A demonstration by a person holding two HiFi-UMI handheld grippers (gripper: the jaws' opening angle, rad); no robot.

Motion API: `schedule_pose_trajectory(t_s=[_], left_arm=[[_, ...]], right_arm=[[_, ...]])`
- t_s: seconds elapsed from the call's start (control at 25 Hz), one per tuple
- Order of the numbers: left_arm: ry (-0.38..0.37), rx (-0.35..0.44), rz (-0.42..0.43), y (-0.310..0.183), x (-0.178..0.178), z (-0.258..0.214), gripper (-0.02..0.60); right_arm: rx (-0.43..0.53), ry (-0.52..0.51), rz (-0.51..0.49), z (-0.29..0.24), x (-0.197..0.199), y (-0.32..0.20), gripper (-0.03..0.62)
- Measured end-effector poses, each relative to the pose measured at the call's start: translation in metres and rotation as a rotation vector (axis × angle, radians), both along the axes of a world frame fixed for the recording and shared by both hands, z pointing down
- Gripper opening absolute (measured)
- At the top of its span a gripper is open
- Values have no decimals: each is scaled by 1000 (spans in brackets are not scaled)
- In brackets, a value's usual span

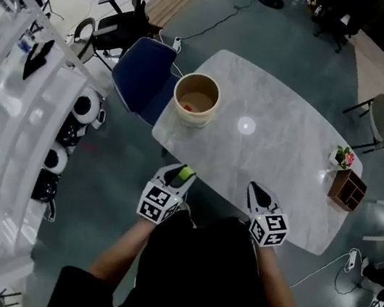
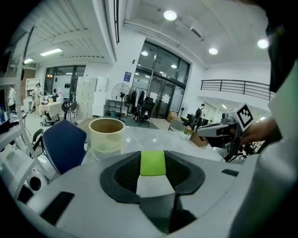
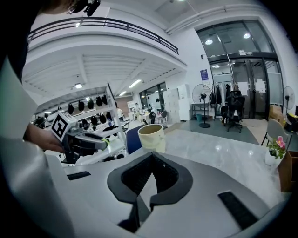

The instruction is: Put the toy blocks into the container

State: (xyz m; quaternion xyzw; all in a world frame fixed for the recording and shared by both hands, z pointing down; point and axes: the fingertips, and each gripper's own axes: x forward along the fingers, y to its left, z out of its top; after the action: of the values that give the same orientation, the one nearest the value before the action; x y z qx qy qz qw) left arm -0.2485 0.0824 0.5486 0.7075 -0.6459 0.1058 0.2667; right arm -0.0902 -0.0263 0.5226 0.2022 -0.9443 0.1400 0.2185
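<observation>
At the near edge of the table [image 1: 290, 137], I am holding the left gripper [image 1: 181, 175] pinched on a green block [image 2: 152, 162], the pads pressing its two sides. The right gripper [image 1: 257, 193] is hanging beside it over the same edge with its jaws pressed together on nothing. What I am judging the coming move by is where the container [image 1: 192, 117] lies from the loaded hand. It is standing ahead of the left gripper, across the tabletop and a touch to the left, close to the far-left edge and near a blue chair [image 1: 143, 74]. The left gripper is plainly nearer to it than the right, which is sitting further along the table and would have to cross over. The container is standing upright with its mouth open to the ceiling, so I am reckoning the block has to be carried forward, brought over the rim and let go from above, not pushed in from the side. The block is showing a bright, flat green face between the dark ribbed pads, with a paler face below it turned toward the camera. From this angle I cannot tell which way its longer side is running. The container is a pale, round tub with a thick rim, and a reddish patch is showing at its bottom.
</observation>
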Motion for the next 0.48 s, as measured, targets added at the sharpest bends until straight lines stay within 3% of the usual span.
schedule_pose_trajectory(t_s=[0.48], left_arm=[[39, 13, -185, 12, -92, 3, 140]], right_arm=[[-13, 24, -185, 5, -111, 22, 0]])
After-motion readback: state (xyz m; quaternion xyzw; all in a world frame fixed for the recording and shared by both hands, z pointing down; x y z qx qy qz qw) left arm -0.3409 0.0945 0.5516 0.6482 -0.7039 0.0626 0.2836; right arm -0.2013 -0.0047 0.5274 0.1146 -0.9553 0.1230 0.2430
